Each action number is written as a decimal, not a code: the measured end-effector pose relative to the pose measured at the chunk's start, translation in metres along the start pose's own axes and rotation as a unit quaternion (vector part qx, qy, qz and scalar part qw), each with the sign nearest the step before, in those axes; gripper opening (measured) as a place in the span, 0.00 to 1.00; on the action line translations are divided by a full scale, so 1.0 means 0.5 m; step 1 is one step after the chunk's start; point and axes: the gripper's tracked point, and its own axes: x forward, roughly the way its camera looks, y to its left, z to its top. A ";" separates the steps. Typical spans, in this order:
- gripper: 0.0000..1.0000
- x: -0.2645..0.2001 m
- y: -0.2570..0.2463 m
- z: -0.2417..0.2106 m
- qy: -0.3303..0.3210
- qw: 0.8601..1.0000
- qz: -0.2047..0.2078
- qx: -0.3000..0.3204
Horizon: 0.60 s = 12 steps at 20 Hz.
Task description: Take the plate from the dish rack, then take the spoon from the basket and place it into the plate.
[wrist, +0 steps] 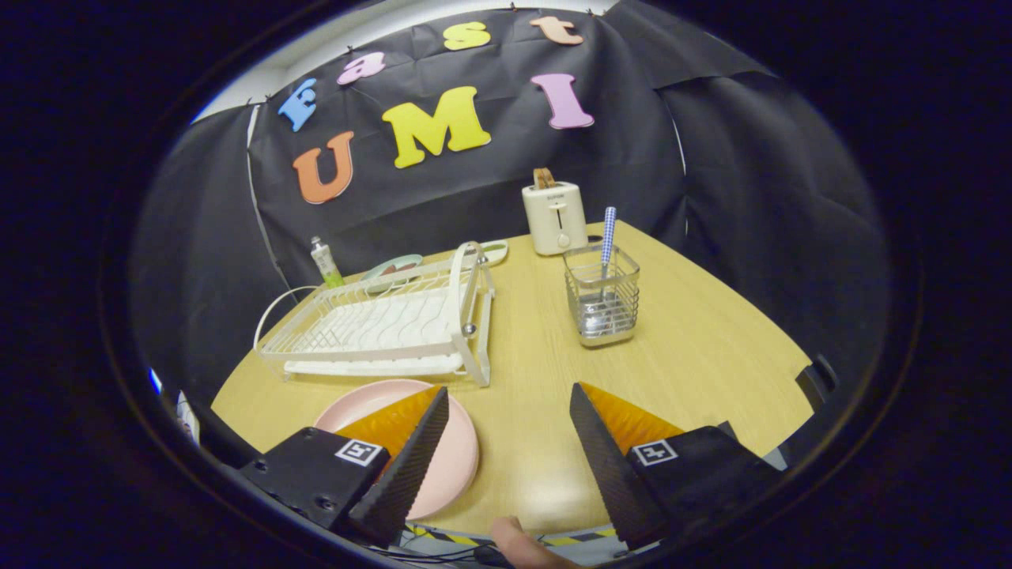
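Two tongs (507, 395) fingers spread wide over bare table (696, 356), pink plate (455, 458) under left finger, spoon (606, 237) upright in basket (602, 304)

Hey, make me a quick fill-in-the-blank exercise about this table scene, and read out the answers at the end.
1. The pink plate lies flat on the ____, in front of the dish rack.
2. The spoon stands in the wire ____.
3. The gripper fingers are ____, holding nothing.
4. Behind the basket stands a cream ____.

Answers: table; basket; open; toaster.

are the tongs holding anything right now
Nothing. The tongs are open over bare wooden table, the round pink plate under the left finger.
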 end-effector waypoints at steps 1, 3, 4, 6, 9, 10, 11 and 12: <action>0.99 -0.005 -0.011 0.016 -0.017 1.000 -0.004 -0.010; 0.99 -0.017 -0.036 0.054 -0.058 0.997 -0.021 -0.034; 0.99 -0.022 -0.048 0.072 -0.079 0.995 -0.031 -0.047; 1.00 -0.034 -0.062 0.100 -0.113 0.991 -0.042 -0.065; 0.99 -0.032 -0.091 0.122 -0.132 0.988 -0.046 -0.071; 1.00 -0.027 -0.102 0.128 -0.135 0.987 -0.050 -0.071; 1.00 -0.021 -0.118 0.137 -0.137 0.986 -0.056 -0.072; 1.00 -0.016 -0.129 0.147 -0.140 0.985 -0.061 -0.074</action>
